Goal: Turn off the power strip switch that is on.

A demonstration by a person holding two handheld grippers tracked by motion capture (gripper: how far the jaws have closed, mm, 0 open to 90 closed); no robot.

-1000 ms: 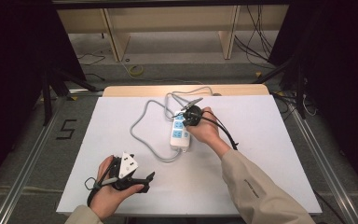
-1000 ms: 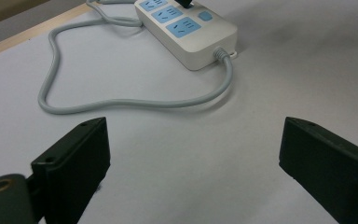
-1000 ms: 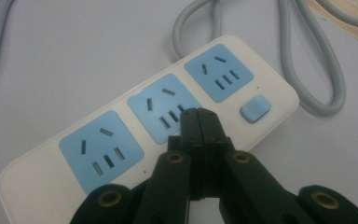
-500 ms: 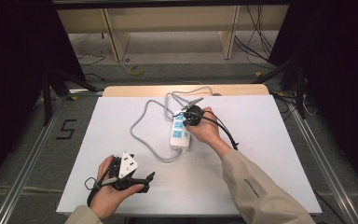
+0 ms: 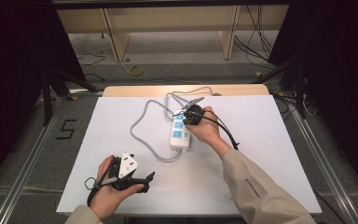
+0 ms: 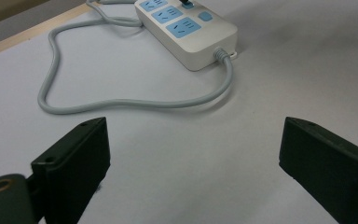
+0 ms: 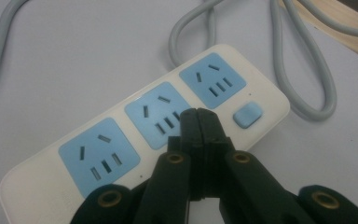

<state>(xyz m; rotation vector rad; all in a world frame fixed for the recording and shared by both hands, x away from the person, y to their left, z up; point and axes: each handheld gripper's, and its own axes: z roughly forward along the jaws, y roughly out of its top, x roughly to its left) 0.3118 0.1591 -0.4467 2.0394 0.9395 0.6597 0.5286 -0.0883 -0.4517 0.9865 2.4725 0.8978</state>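
Bench [image 5: 270, 154]: power strip [image 5: 180, 132] lies mid-bench, long axis running away from the person, grey cord [image 5: 142, 135] looping off its near end. Right hand-held gripper [image 7: 199, 122] sits clenched, empty, tips over the strip's middle socket beside the blue switch [image 7: 247, 115]. Left hand-held gripper [image 6: 193, 154] rests released, well apart near-left of the strip. Right is nearer.

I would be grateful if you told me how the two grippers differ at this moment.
The left gripper is open, jaws wide apart; the right gripper is shut. The left gripper sits near the table's front edge, away from the power strip; the right gripper is over the strip's sockets. Both hold nothing.
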